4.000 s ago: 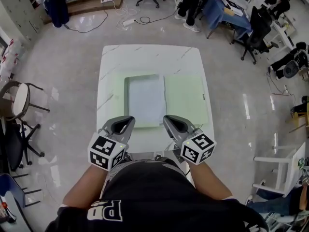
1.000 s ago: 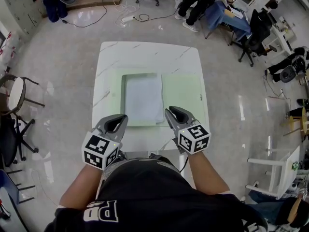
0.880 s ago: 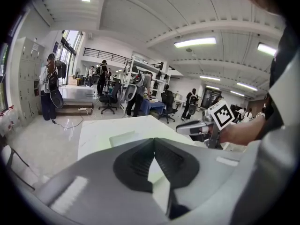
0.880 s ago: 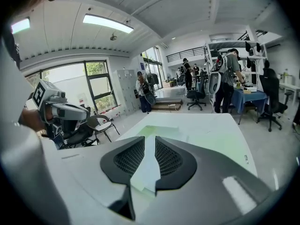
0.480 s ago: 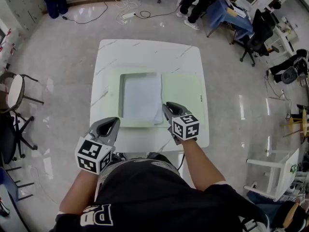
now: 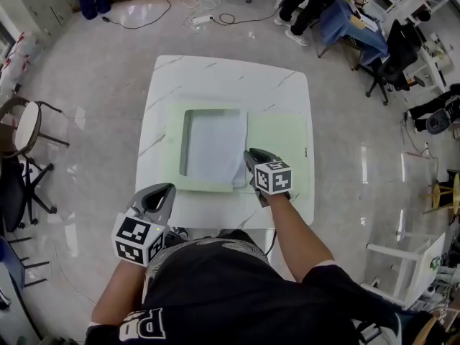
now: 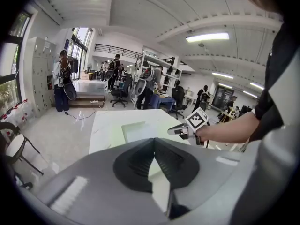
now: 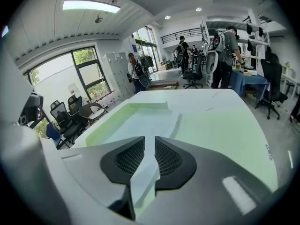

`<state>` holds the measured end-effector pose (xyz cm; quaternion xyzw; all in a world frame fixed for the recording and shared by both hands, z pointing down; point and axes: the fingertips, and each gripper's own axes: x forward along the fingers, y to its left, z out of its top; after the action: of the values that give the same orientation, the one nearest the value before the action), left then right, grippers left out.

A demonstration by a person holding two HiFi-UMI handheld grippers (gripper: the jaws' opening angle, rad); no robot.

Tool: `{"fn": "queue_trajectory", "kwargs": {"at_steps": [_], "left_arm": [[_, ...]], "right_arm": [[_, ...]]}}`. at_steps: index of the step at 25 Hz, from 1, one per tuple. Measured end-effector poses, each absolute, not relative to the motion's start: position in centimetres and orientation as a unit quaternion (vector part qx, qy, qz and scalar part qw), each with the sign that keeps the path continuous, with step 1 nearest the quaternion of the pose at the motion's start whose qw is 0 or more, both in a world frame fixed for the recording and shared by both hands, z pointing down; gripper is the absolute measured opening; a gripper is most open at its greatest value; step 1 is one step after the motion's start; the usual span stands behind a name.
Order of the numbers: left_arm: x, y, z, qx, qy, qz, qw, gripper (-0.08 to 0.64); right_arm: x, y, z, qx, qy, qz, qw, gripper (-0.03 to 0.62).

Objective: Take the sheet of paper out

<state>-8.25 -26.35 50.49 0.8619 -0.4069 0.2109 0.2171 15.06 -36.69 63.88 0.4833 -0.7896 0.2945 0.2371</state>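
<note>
A pale green folder (image 6: 280, 142) lies open on the white table (image 6: 215, 74). Its left half is a shallow tray with a white sheet of paper (image 6: 214, 146) in it. My right gripper (image 6: 249, 152) reaches over the folder's near edge to the paper's near right corner. Its jaws stand a narrow gap apart, and the paper (image 8: 140, 123) spreads out ahead of the right gripper (image 8: 150, 142) with nothing between the pads. My left gripper (image 6: 167, 187) hangs back at the table's near left edge. It is shut and empty, the left gripper's (image 7: 153, 140) tips meeting.
The folder's flat right half (image 8: 220, 125) has a small clasp (image 6: 305, 149) at its outer edge. Chairs (image 6: 25, 131) stand to the left of the table. People sit at desks at the back right (image 6: 323, 6). Cables (image 6: 194, 16) lie on the floor behind.
My right gripper has moved forward over the folder to the paper's near right corner. My left gripper has drawn back and to the left, toward the table's near edge.
</note>
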Motion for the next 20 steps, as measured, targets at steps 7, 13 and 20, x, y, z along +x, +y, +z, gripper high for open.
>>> {"fn": "queue_trajectory", "kwargs": {"at_steps": [7, 13, 20], "left_arm": [[-9.3, -26.2, 50.8, 0.849, -0.425, 0.212, 0.23, 0.057], [-9.8, -25.8, 51.1, 0.841, -0.434, 0.214, 0.241, 0.057], [-10.2, -25.5, 51.4, 0.833, -0.446, 0.216, 0.246, 0.057]], "right_arm": [[16.3, -38.2, 67.6, 0.483, -0.769, 0.334, 0.252, 0.057], [16.4, -39.2, 69.4, 0.474, -0.757, 0.389, 0.225, 0.057], [16.0, -40.3, 70.6, 0.459, -0.75, 0.424, 0.216, 0.057]]}}
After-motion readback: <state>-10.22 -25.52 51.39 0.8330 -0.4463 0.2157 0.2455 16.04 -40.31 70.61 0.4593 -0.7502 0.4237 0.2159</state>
